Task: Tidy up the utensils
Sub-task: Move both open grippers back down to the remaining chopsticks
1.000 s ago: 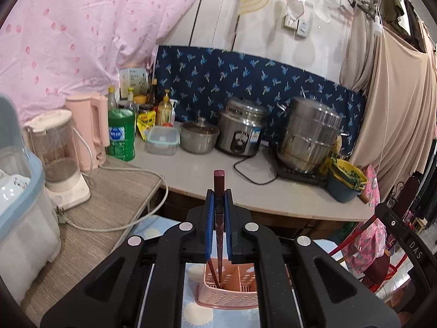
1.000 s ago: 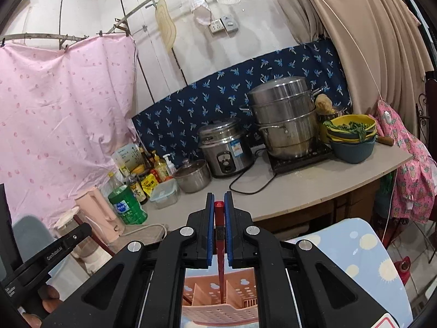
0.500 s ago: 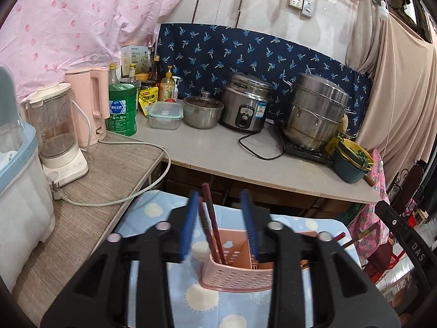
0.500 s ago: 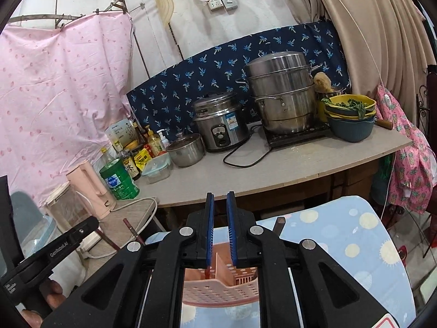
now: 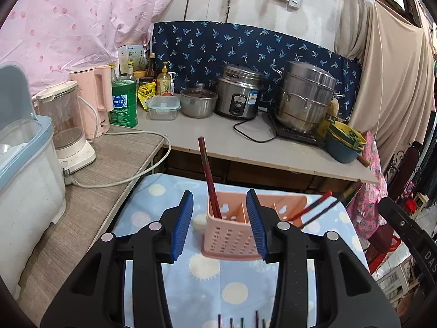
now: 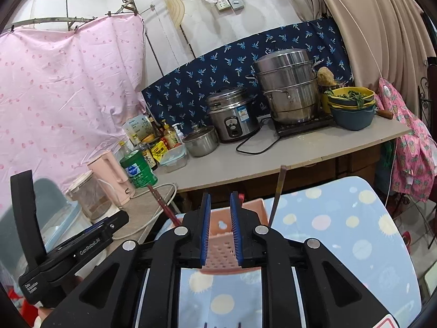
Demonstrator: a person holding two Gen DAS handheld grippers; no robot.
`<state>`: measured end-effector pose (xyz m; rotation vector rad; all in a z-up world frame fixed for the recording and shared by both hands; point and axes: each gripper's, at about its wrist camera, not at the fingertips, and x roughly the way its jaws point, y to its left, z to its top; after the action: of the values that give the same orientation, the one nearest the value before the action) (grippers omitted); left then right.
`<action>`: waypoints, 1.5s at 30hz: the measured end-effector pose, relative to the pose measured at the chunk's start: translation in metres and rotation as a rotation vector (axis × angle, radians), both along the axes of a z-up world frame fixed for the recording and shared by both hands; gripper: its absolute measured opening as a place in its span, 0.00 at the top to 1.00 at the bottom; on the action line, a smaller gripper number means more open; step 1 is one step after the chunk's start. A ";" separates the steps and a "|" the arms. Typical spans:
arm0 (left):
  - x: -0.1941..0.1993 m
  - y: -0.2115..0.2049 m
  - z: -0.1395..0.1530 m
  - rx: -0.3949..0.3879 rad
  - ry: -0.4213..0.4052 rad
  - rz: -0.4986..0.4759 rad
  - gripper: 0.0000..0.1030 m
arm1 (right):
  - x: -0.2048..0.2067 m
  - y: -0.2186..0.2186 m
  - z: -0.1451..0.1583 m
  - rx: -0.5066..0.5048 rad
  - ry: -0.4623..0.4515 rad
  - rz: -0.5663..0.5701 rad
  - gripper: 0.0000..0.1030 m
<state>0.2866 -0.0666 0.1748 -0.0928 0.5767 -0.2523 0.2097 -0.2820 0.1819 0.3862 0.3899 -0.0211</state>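
Both hand-held grippers hang empty before the pink caddy (image 5: 240,232): the left hand-held gripper (image 5: 220,224) gapes wide, the right hand-held gripper (image 6: 220,229) is narrowly parted. Chopsticks (image 5: 209,177) lean inside, probably its left compartment.

Pink spotted sheet (image 6: 62,104) hung on curved rail, left. White wall (image 6: 196,22) behind, socket (image 6: 222,5) up high. Navy leaf-print cloth (image 5: 245,46) as backsplash along grey counter (image 5: 273,150). Beige curtain (image 5: 390,82) right. Wood-grain side table (image 5: 109,169) left of counter. Blue cloth with pale dots (image 6: 341,218) covers near table. Even daylight.
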 end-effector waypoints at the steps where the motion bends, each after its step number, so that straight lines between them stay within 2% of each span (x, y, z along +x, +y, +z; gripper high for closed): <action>1: -0.005 0.000 -0.001 0.003 0.004 -0.002 0.63 | -0.007 0.001 -0.002 0.009 0.005 0.005 0.84; 7: -0.039 0.008 -0.018 0.013 0.043 -0.016 0.63 | -0.049 0.004 -0.024 0.052 0.049 0.024 0.84; 12: -0.072 0.017 -0.038 0.020 0.086 -0.032 0.63 | -0.084 0.008 -0.048 0.082 0.125 0.065 0.84; 18: -0.113 0.024 -0.067 0.066 0.126 -0.048 0.62 | -0.129 0.024 -0.081 0.032 0.214 0.103 0.83; 24: -0.151 0.031 -0.108 0.120 0.187 -0.072 0.62 | -0.164 0.046 -0.131 -0.044 0.329 0.127 0.83; 33: -0.187 0.038 -0.160 0.154 0.270 -0.083 0.57 | -0.187 0.063 -0.192 -0.075 0.456 0.147 0.83; 39: -0.205 0.036 -0.185 0.160 0.317 -0.098 0.53 | -0.187 0.069 -0.205 -0.090 0.470 0.147 0.83; 45: -0.212 0.032 -0.195 0.172 0.333 -0.115 0.51 | -0.184 0.074 -0.215 -0.101 0.492 0.148 0.83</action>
<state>0.0749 -0.0347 -0.0203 0.0670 0.9344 -0.3003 0.0261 -0.2085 -0.0330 0.2482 0.8992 0.0089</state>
